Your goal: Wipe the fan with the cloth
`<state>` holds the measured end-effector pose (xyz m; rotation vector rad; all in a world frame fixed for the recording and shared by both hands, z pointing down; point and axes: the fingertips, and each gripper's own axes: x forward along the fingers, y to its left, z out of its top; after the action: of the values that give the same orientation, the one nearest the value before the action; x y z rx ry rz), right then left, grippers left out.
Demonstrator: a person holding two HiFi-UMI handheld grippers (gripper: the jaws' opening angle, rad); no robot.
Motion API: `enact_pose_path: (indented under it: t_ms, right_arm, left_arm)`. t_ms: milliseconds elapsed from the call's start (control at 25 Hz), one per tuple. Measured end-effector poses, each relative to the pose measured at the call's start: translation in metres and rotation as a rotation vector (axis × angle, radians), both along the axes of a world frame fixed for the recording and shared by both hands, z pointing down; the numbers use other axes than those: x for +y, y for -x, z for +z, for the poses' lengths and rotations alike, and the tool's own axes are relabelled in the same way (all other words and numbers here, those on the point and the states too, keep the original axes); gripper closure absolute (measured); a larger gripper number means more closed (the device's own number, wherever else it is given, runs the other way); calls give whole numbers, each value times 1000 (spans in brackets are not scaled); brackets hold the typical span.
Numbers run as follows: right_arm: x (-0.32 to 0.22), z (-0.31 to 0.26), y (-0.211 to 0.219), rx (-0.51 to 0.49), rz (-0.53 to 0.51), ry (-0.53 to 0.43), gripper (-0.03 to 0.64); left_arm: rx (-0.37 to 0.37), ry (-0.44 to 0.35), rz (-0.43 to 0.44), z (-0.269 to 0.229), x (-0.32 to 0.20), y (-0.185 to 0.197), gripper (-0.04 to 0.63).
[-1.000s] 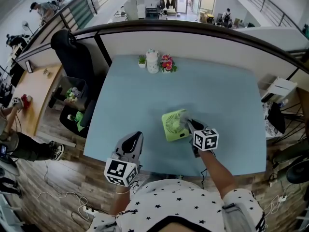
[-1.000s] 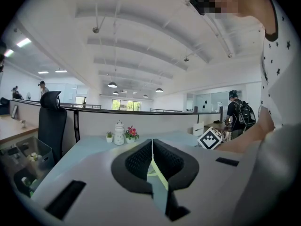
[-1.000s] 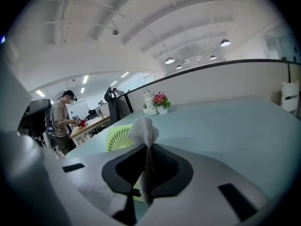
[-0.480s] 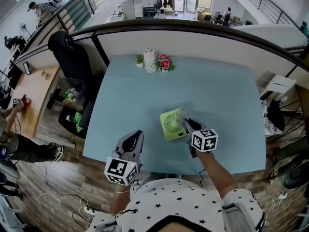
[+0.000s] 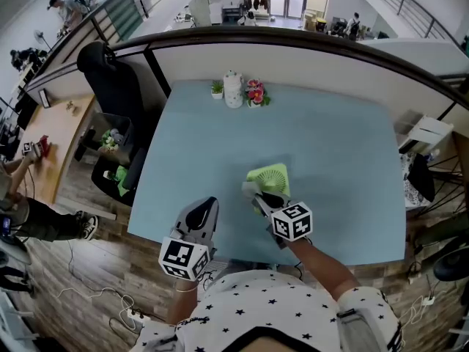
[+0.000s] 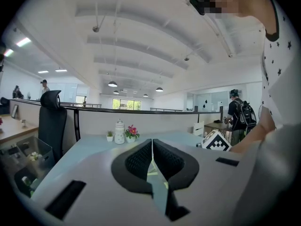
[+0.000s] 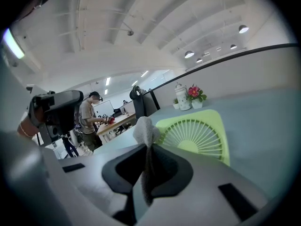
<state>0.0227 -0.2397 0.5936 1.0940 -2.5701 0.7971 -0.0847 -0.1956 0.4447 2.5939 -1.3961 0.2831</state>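
Pale blue rectangular tabletop (image 5: 330, 145) carrying a lime-green square plastic fan (image 5: 270, 176) a little nearer its front edge. Right tongs (image 5: 253, 194) are clamped on a crumpled grey cloth (image 7: 143, 128), which sits at the fan's near left edge. Left tongs (image 5: 199, 215), pressed together with nothing between them, are at the tabletop's near edge, apart from the fan. A small white ceramic jar (image 5: 233, 92) stands at the far edge.

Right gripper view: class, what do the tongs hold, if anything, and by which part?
The right tongs are shut on the cloth, pinching a fold; its bunched end sticks out beyond the tips.
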Motion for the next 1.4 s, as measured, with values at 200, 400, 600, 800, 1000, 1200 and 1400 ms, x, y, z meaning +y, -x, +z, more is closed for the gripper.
enact_pose_path:
  t_ms: [200,400,600,800,1000,1200,1400]
  right_arm:
    - [5,17,6,28,-23,35,588]
    - [1,21,-6,43,1,38,588]
    - [-6,20,-26,44,56,36,588]
    - [-12,19,-50,45,120,36,588]
    - [-19,18,-81,43,202,36,588]
    - [-24,19,-105,48,271,38,588]
    - [-27,20,-122,47,330,44,588]
  left_arm:
    - [-3,7,-13,2,2,6,563]
    - [-1,8,-8,3,0,3,563]
    - [0,8,13,4,-2,-4,563]
    - [-3,7,33,3,-3,-10,563]
    - [-7,8,45,2,-2,-17,563]
    - [-9,8,57,1,-4,-19,563]
    - [-11,8,64,0,-5,-19,563]
